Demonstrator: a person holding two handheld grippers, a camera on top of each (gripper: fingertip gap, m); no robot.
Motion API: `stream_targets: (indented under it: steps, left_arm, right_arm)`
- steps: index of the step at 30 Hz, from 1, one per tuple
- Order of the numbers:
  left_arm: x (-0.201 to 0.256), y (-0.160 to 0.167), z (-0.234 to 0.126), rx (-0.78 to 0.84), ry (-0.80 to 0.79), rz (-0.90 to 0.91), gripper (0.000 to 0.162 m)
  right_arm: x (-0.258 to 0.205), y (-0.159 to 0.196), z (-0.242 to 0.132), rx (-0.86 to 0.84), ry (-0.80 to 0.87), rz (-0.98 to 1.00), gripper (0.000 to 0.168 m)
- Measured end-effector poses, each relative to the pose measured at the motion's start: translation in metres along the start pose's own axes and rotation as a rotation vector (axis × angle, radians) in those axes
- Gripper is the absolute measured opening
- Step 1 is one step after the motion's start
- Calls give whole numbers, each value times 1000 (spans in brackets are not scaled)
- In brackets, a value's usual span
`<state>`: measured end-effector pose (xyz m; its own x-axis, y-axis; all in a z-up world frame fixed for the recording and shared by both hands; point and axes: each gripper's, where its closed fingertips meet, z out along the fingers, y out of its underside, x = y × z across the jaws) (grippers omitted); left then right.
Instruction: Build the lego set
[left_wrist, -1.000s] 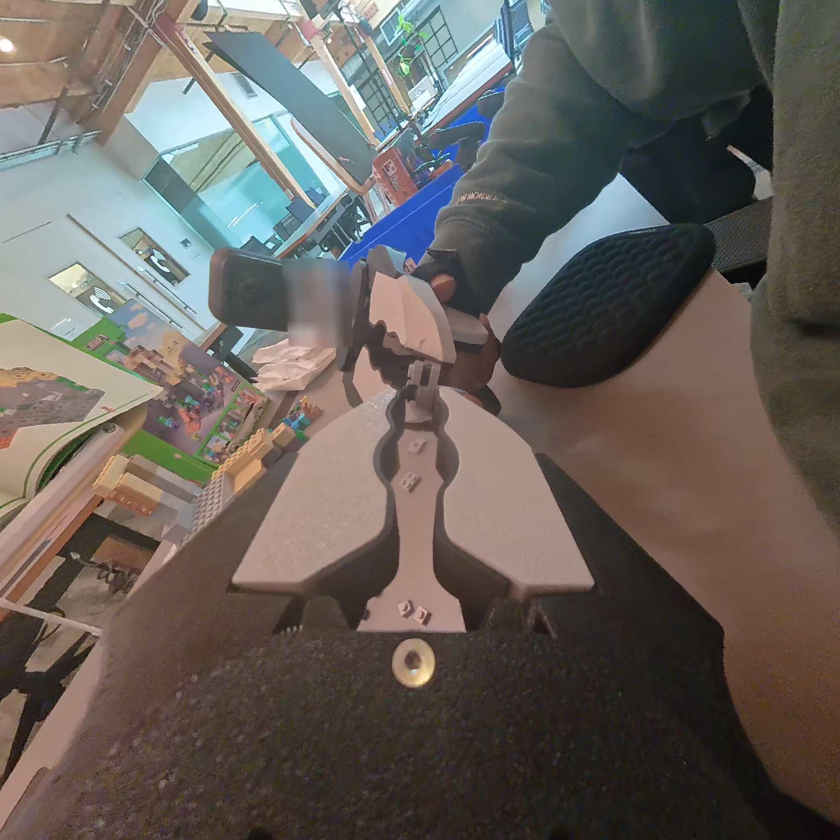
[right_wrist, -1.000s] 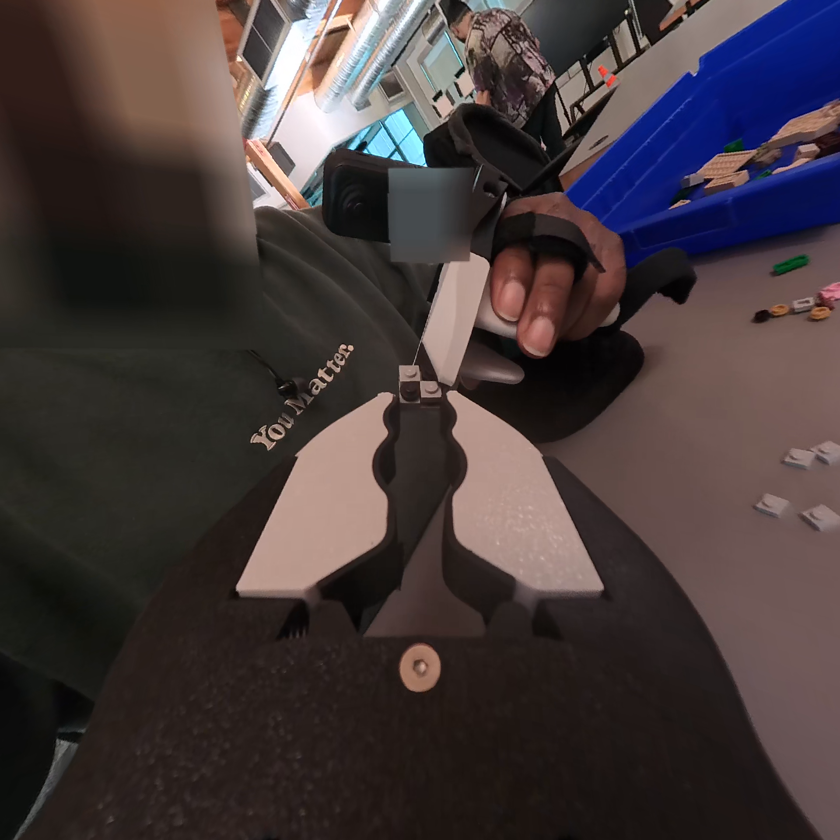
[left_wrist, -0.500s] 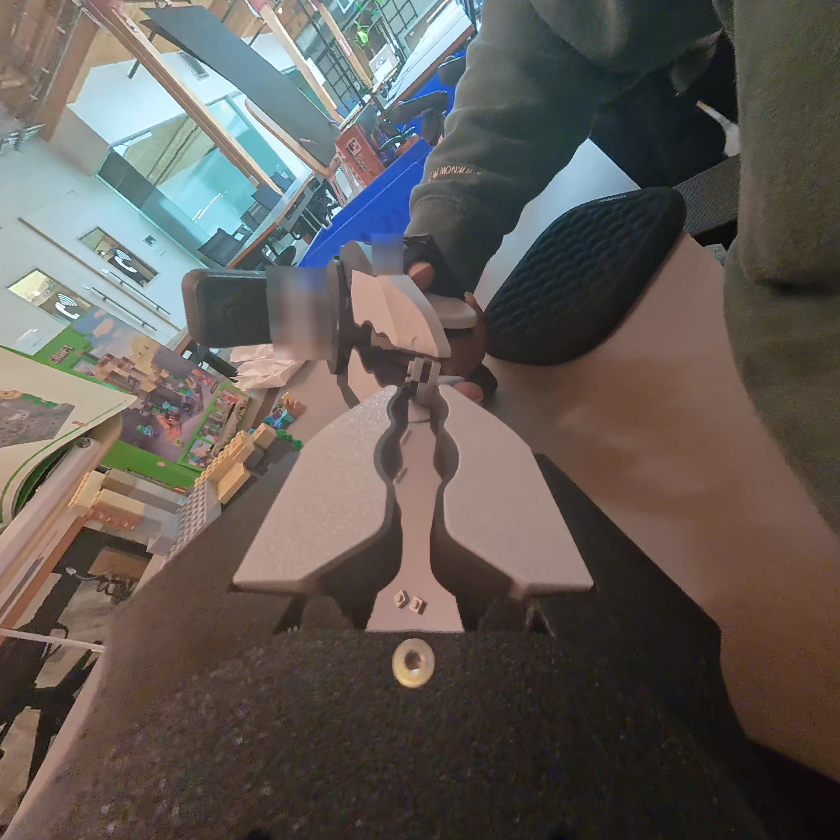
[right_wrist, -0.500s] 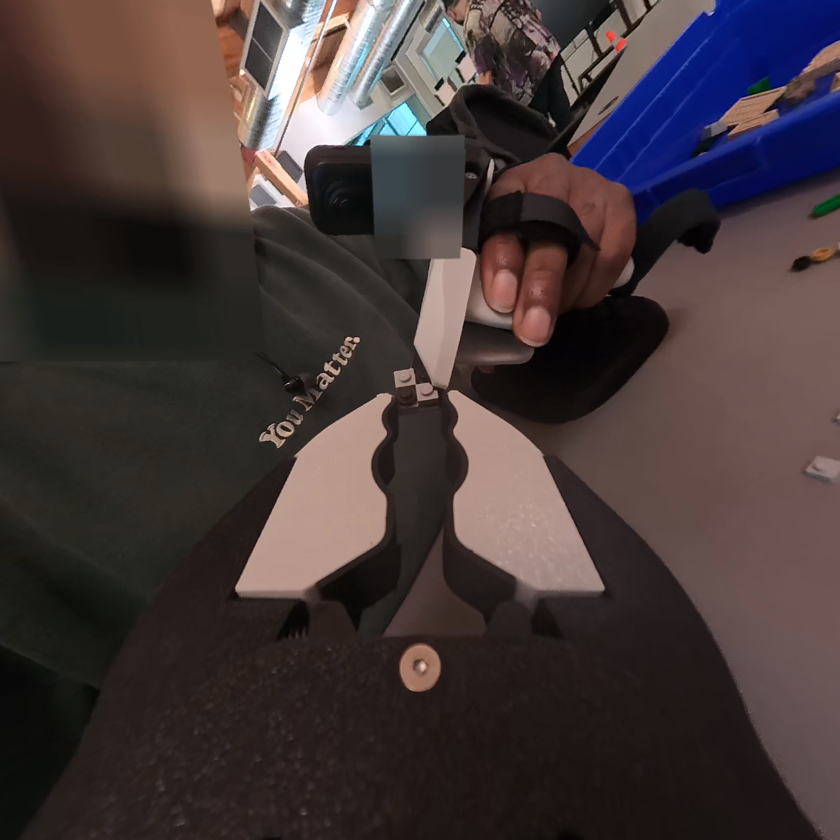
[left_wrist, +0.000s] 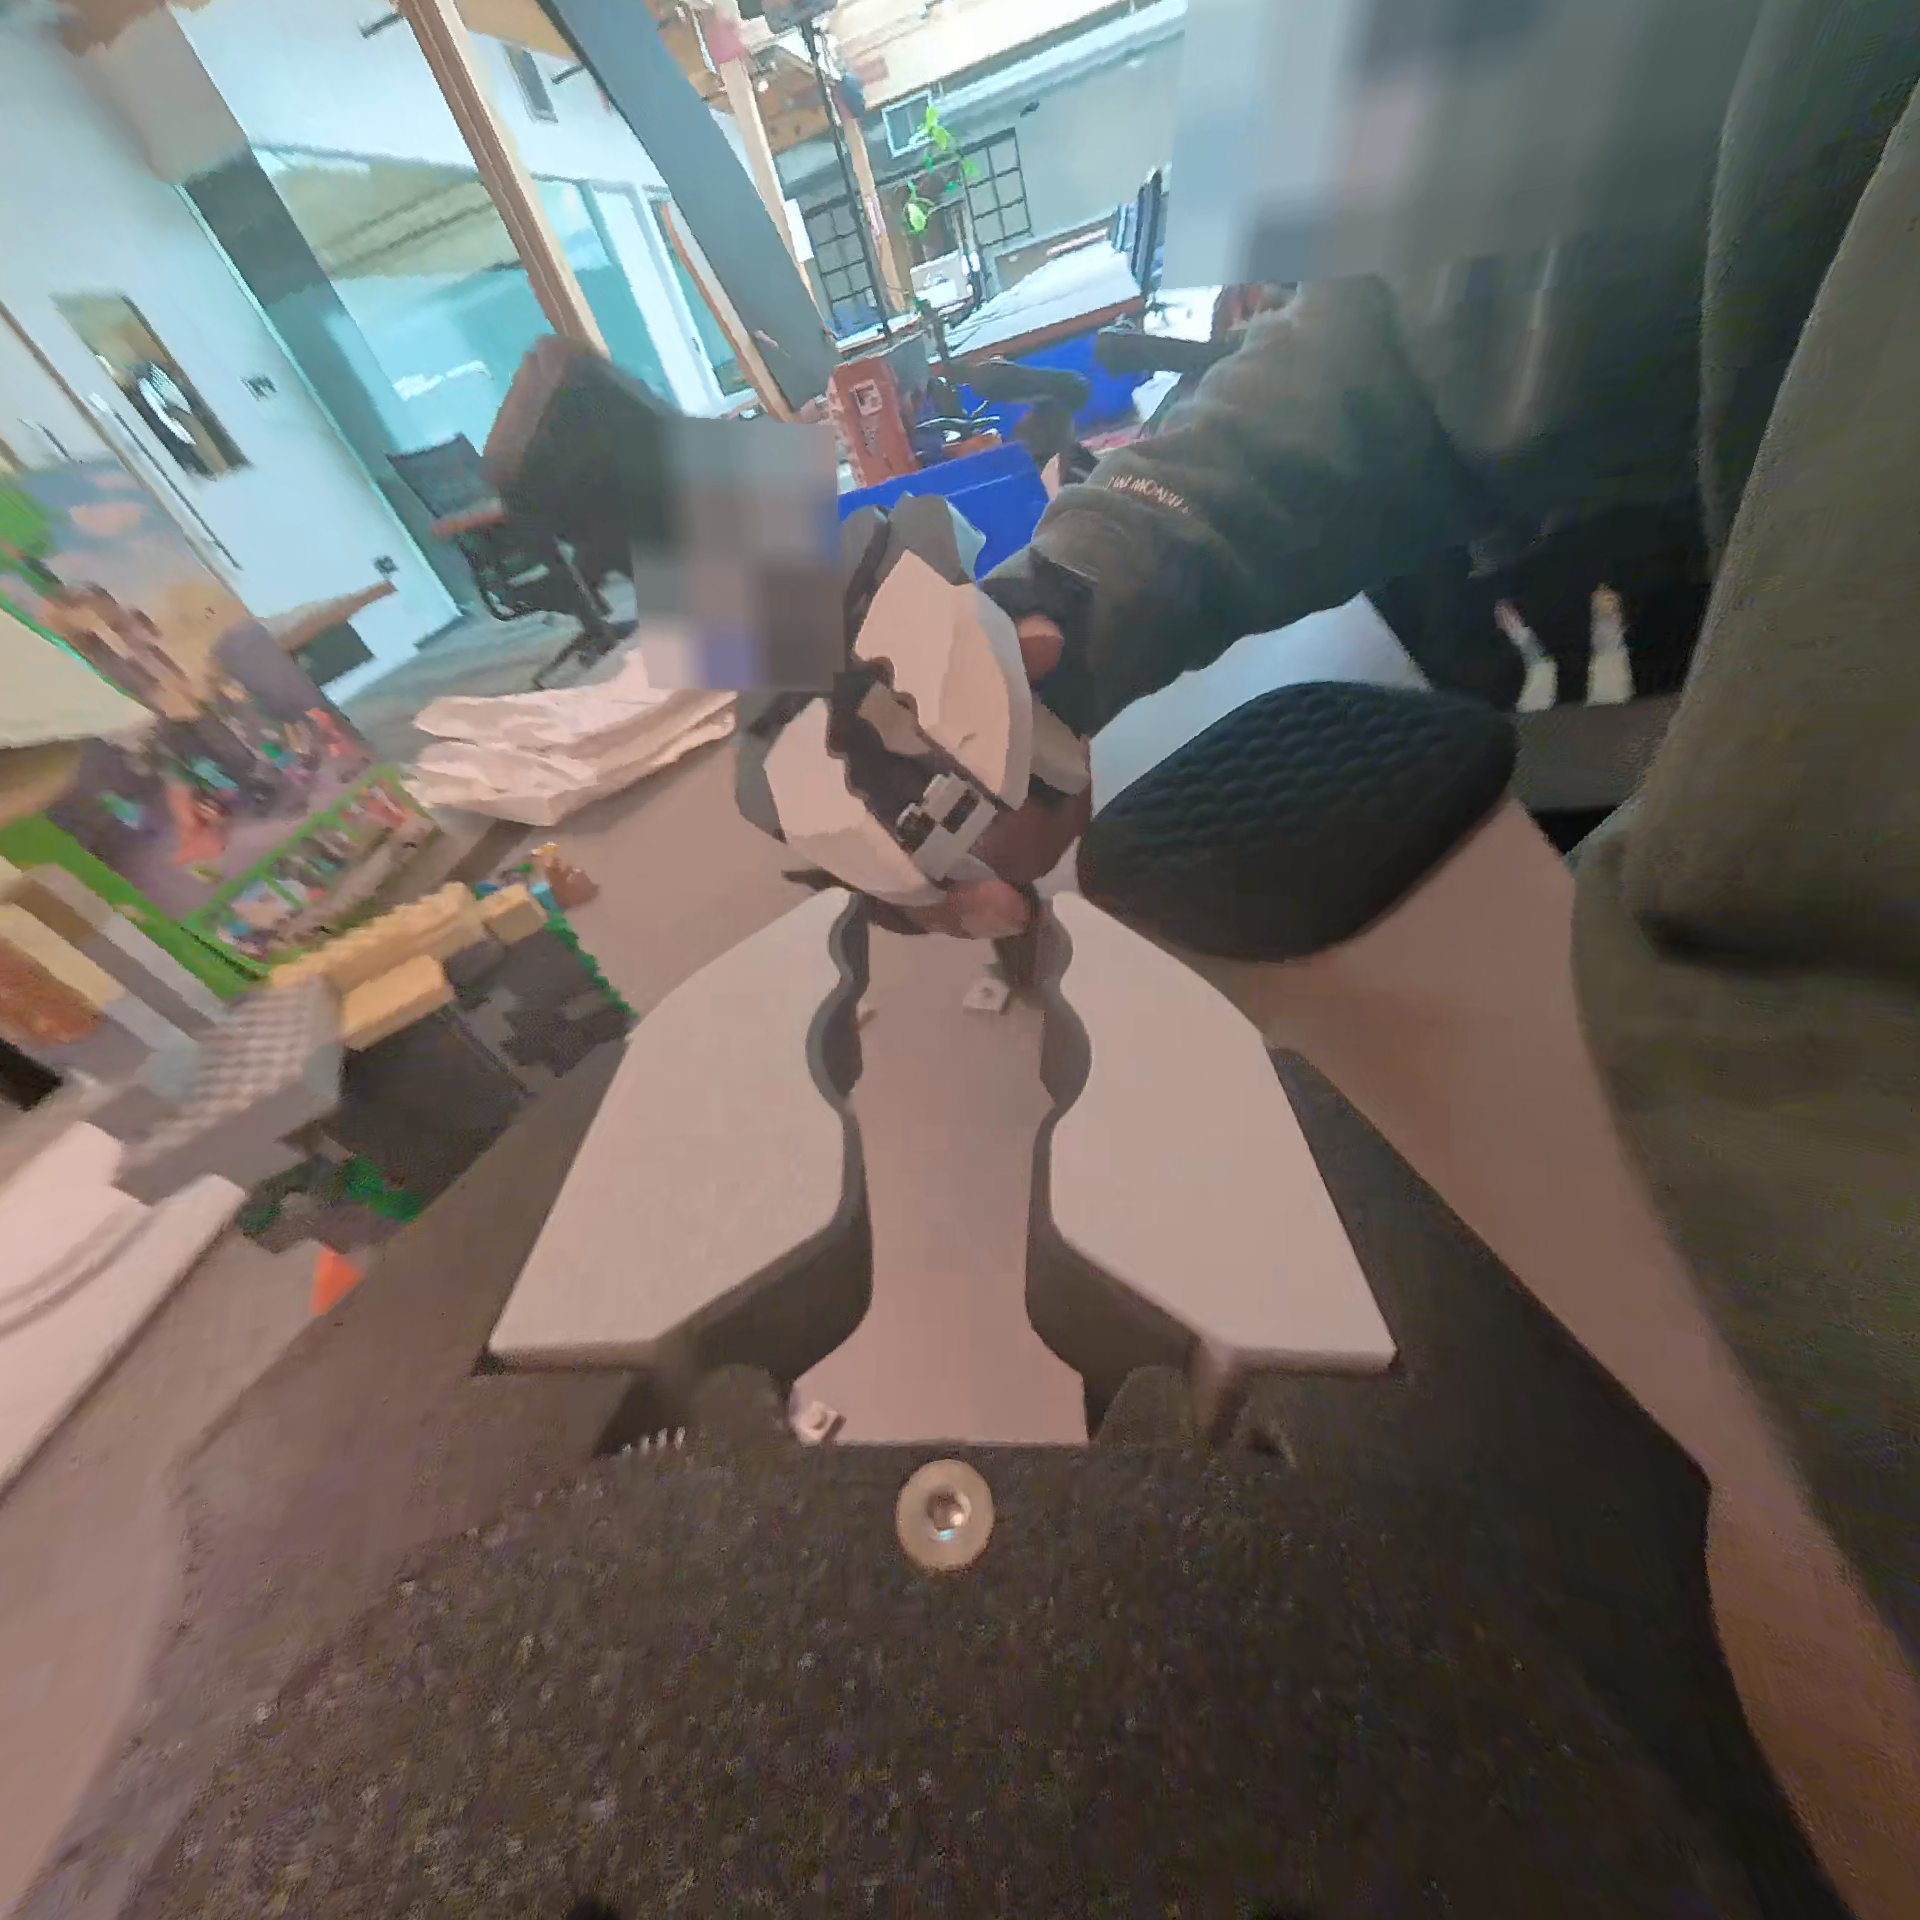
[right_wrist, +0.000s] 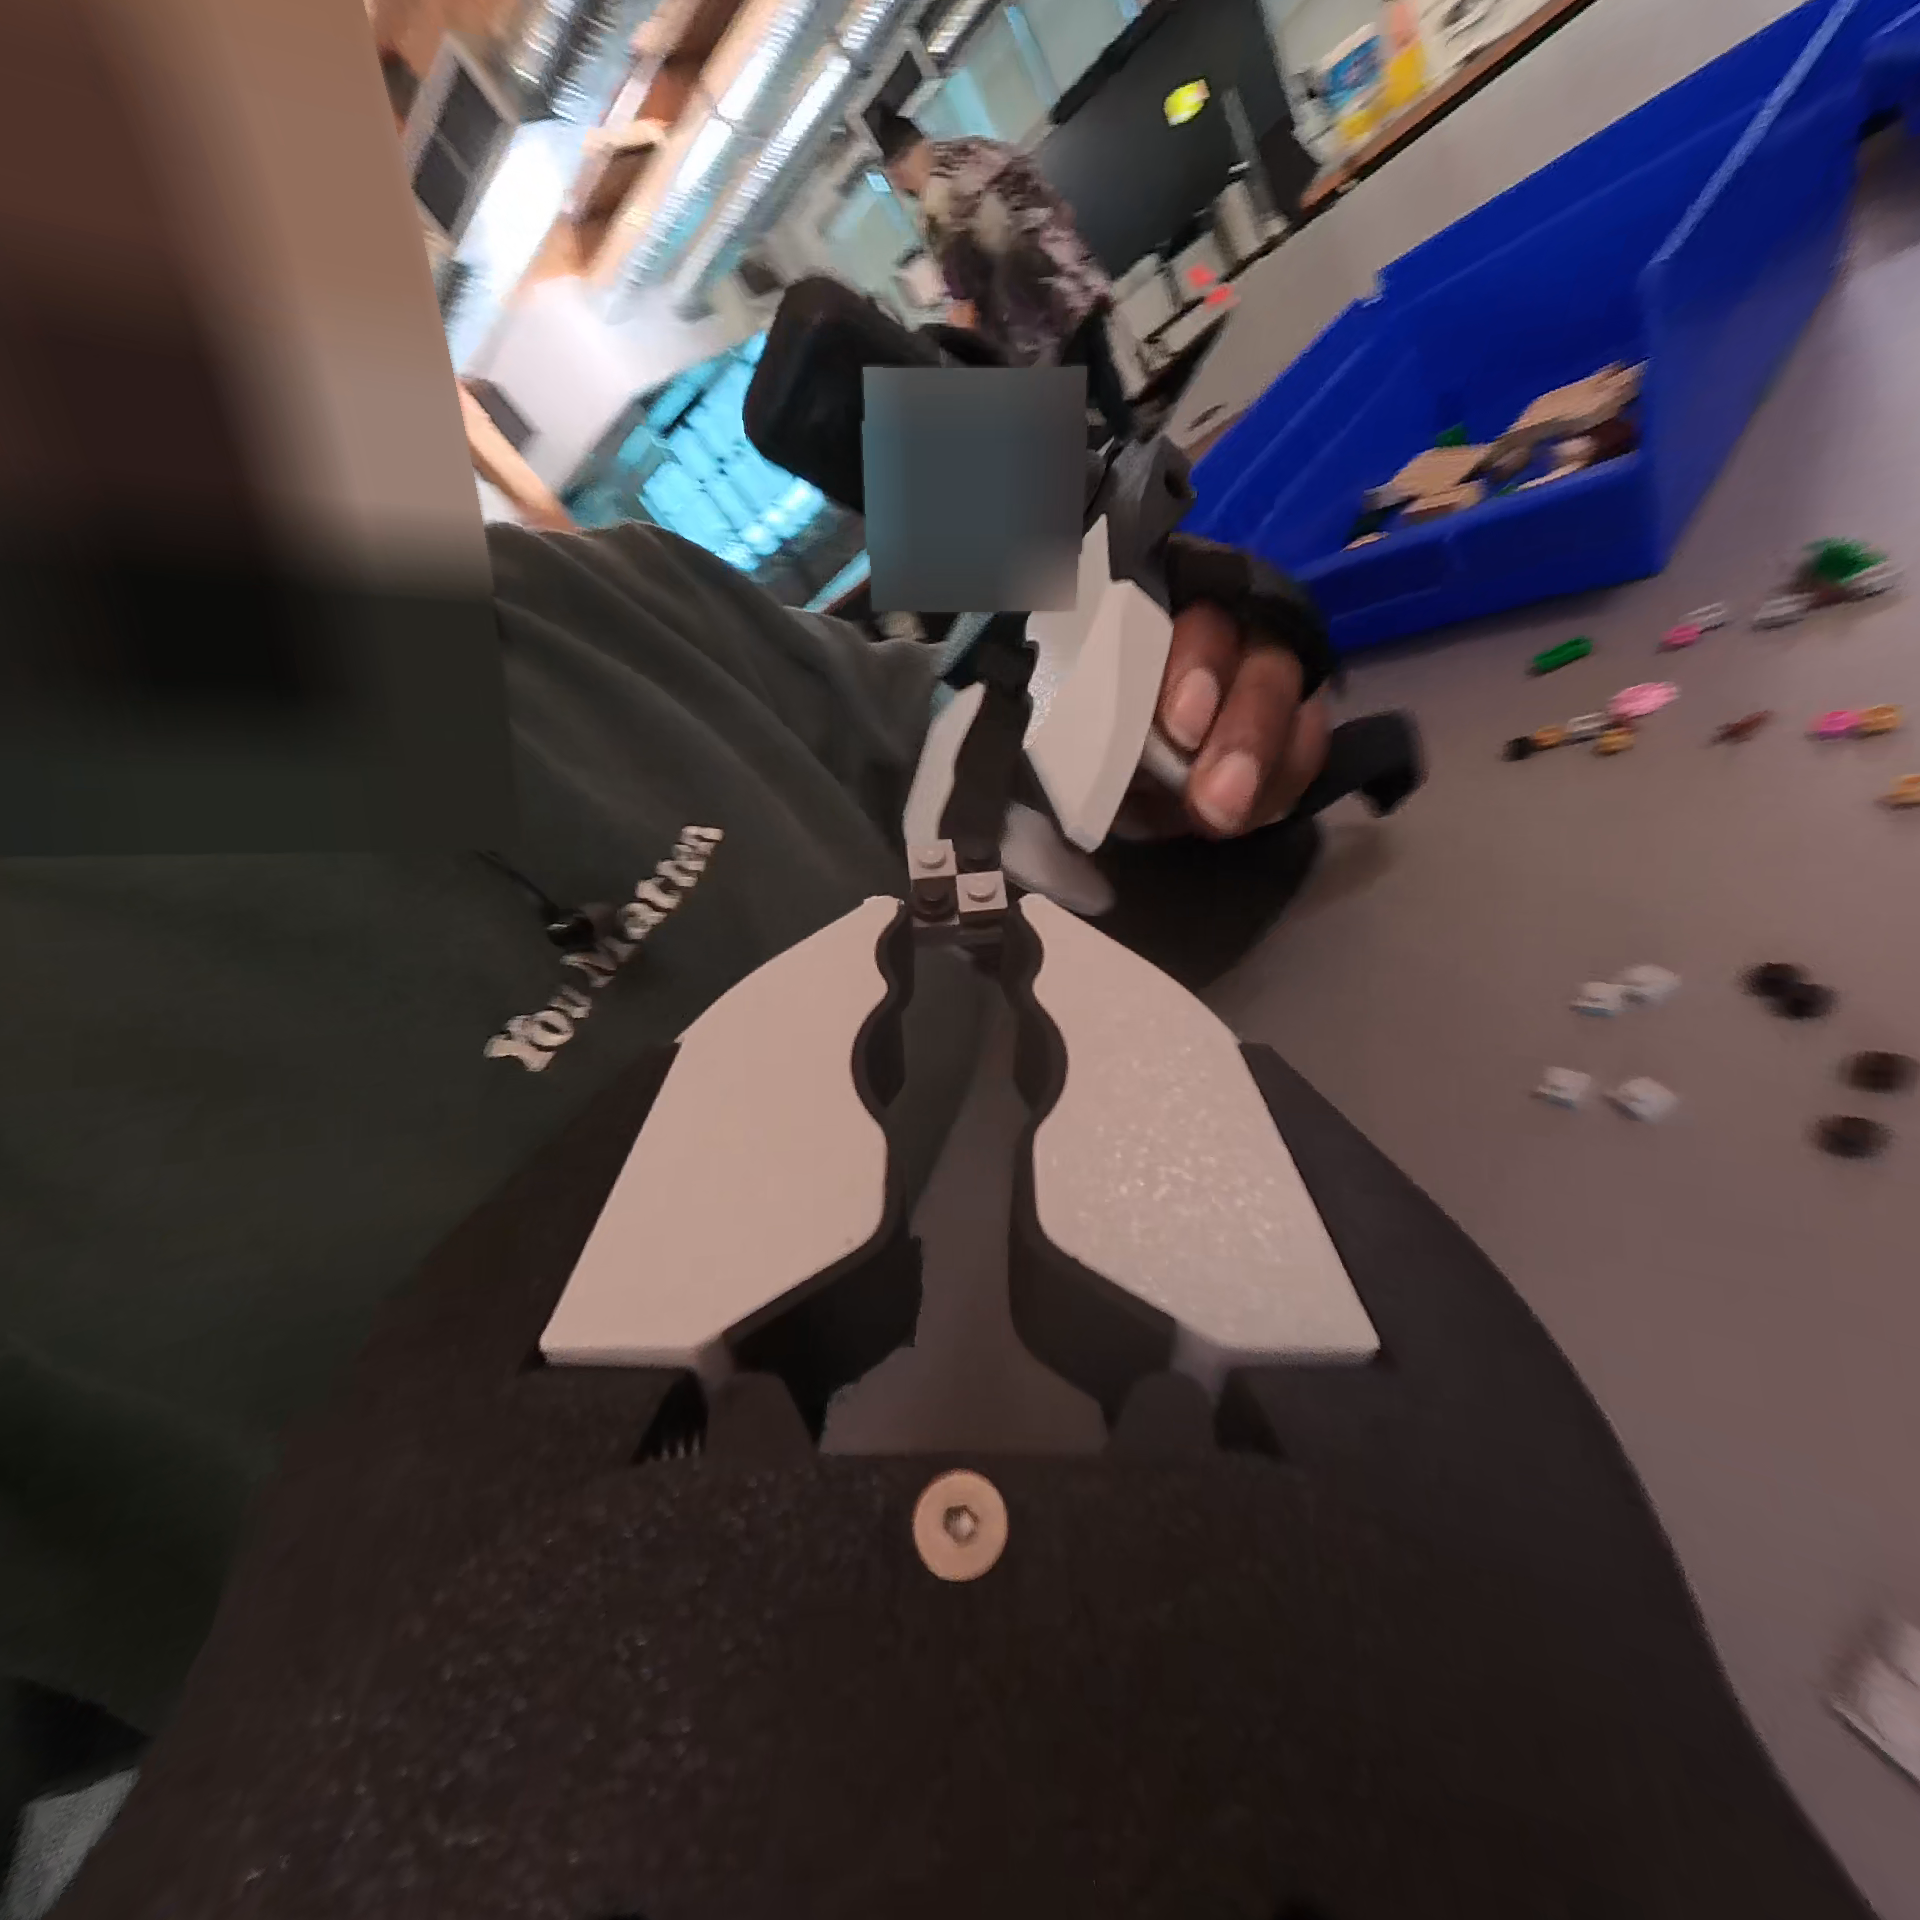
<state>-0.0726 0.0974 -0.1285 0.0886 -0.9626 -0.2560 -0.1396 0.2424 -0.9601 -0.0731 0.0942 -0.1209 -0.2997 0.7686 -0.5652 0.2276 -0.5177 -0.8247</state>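
Grey tabletop (left_wrist: 644, 935) fills the left wrist view; left gripper (left_wrist: 940, 914) gapes empty, while at 12 o'clock the right gripper (left_wrist: 935, 831) pinches a small grey brick assembly (left_wrist: 951, 816).

Right wrist view: that assembly (right_wrist: 958, 902) sits clamped between its fingertips at 12 o'clock; blue bin (right_wrist: 1507, 416) at 2 o'clock.

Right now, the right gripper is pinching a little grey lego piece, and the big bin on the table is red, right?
Not quite. The big bin on the table is blue, not red, as the right wrist view shows. The right gripper is indeed pinching the little grey lego piece.
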Motion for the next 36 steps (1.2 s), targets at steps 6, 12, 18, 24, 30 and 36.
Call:
stream_targets:
  steps: [6,12,18,24,30,36]
  left_arm:
    - [-5,9,5,5,60,-289,28]
    - [-7,14,4,-15,55,-293,21]
    - [-10,13,1,-4,52,-291,17]
    - [-7,13,1,-11,59,-256,16]
    - [-6,14,0,-7,70,-230,16]
    - [-6,13,0,3,61,-170,16]
  right_arm:
    - [19,5,-3,-62,188,-153,16]
    - [30,10,2,-174,301,-313,16]
    - [30,7,3,-195,342,-426,16]
    - [29,8,4,-211,377,-511,16]
    - [29,8,5,-234,420,-627,16]
    - [27,8,5,-259,459,-729,16]
